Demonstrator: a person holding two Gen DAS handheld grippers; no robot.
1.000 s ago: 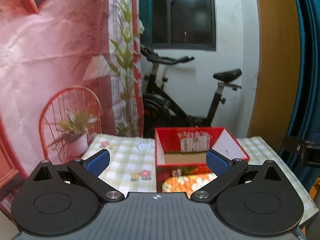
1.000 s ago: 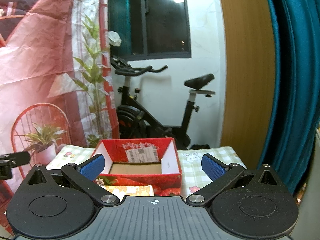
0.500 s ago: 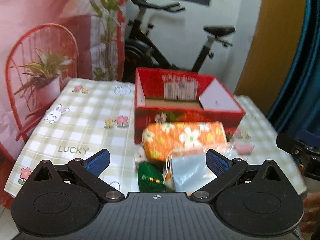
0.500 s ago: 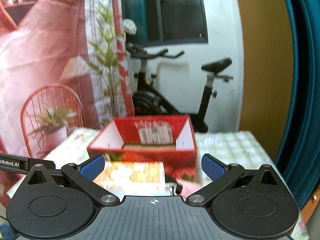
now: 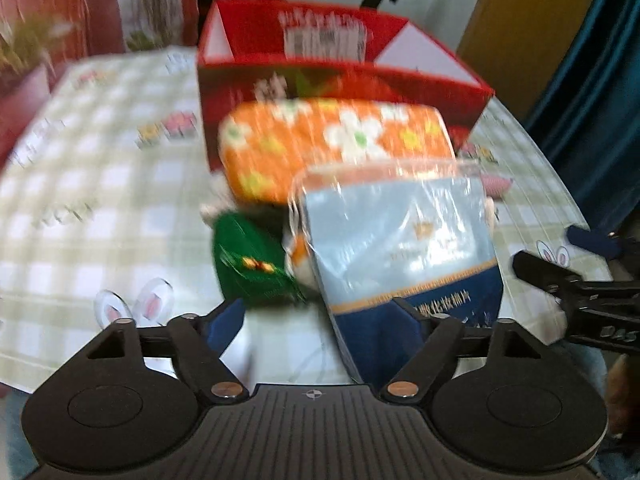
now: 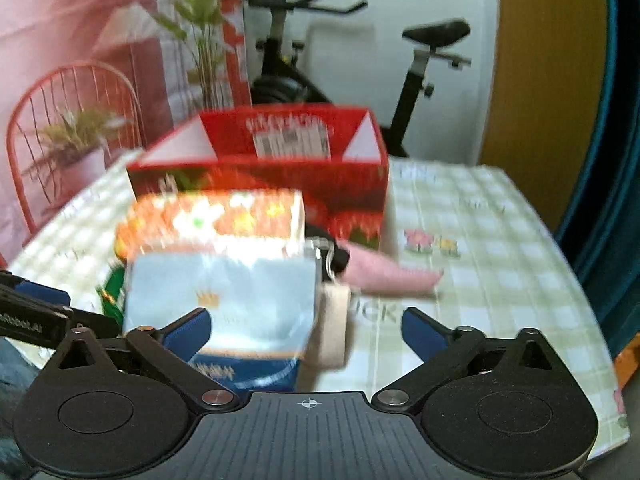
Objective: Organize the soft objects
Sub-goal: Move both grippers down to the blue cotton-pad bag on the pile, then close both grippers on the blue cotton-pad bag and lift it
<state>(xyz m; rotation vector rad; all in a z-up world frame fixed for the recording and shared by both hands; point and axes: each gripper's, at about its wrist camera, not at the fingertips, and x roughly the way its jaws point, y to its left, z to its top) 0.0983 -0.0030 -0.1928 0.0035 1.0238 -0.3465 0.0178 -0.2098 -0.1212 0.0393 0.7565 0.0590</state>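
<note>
The left tool (image 5: 316, 316) is closest in its own view. Its two blue pads stand apart and are closing. The near corner of the blue packet (image 5: 404, 248) lies between them, with the right pad just in front of its dark bottom edge. The picture is too blurry to tell if that pad touches it, and the tool grips nothing.

The right tool (image 6: 306, 328) is also apart and closing. The blue packet (image 6: 224, 300) and a small beige thing (image 6: 332, 320) lie between its pads. The left pad sits in front of the packet, and this tool grips nothing either.

Both hang over a table (image 5: 100, 184) with a green checked cloth. Beside the packet lies a green soft thing (image 5: 248, 264). Just behind is an orange pouch (image 5: 336, 140) with white flowers. A pink soft thing (image 6: 384, 274) lies to the right of the pile.

Behind the pile stands an open red box (image 5: 332, 60). Its inside is not clear to see. Far back are an exercise bike (image 6: 416, 64) and a red chair (image 6: 76, 120).
</note>
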